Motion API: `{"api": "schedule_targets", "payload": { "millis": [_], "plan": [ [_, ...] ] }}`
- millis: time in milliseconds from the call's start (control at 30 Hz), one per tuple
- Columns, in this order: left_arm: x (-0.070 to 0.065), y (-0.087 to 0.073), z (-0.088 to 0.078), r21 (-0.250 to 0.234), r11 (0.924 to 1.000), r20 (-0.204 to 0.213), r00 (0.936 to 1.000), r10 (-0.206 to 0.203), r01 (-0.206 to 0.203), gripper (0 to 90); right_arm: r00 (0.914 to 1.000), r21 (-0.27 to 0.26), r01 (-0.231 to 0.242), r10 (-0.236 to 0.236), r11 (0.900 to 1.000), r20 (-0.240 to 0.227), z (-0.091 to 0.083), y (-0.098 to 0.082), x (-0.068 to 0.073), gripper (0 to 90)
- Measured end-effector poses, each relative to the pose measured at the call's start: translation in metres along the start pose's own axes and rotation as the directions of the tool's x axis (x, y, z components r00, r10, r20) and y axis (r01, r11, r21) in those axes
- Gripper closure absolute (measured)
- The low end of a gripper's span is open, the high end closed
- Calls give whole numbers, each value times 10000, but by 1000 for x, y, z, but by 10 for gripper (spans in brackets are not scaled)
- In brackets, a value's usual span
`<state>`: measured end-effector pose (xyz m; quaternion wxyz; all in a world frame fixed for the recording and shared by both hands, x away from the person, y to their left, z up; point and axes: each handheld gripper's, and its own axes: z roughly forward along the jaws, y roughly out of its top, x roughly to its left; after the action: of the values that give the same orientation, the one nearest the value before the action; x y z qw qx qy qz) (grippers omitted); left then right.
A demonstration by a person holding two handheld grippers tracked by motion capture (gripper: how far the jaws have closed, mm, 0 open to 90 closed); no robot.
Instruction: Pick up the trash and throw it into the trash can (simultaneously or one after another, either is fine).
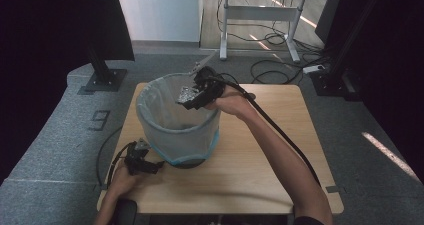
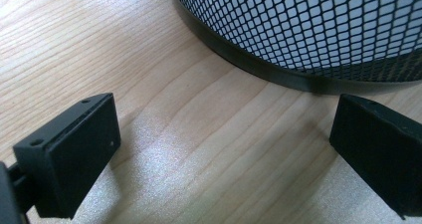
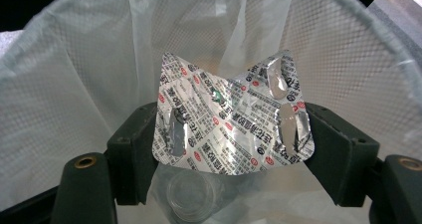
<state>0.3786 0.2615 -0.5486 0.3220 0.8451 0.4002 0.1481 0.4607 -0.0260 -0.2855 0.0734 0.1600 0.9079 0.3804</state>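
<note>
A black mesh bin [image 1: 176,135] with a white liner [image 3: 74,84] stands on the wooden table [image 1: 260,160], left of centre. My right gripper [image 1: 186,99] hangs over the bin's far rim, shut on a silver blister pack [image 3: 234,129] with printed foil. The pack is bent into a shallow V, its side edges against both pads. A clear plastic cup [image 3: 191,194] lies at the bottom of the liner below it. My left gripper [image 2: 224,134] rests on the table at the bin's near-left foot [image 2: 259,59], open, with bare wood between its jaws.
The table's right half [image 1: 280,135] is bare wood. Beyond the far edge lie grey carpet, a black stand base [image 1: 102,77] at the left, floor cables [image 1: 270,75] and a white desk frame [image 1: 260,15]. A cable trails along the right forearm [image 1: 280,135].
</note>
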Motion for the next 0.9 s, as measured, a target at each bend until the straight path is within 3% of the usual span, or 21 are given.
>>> {"api": "schedule_targets", "payload": {
  "millis": [200,500,900],
  "plan": [
    [0,0,0,23,10000,19,10000,11,-11,0,9998,207,195,-197,9996,100,9,-7,3,227],
    [0,0,0,23,10000,38,10000,29,-29,0,9990,374,315,-326,9988,313,10,-9,6,9],
    [0,0,0,-1,10000,18,10000,19,-19,0,9944,-56,-191,196,9998,1040,-11,-15,-2,0]
  ]
}}
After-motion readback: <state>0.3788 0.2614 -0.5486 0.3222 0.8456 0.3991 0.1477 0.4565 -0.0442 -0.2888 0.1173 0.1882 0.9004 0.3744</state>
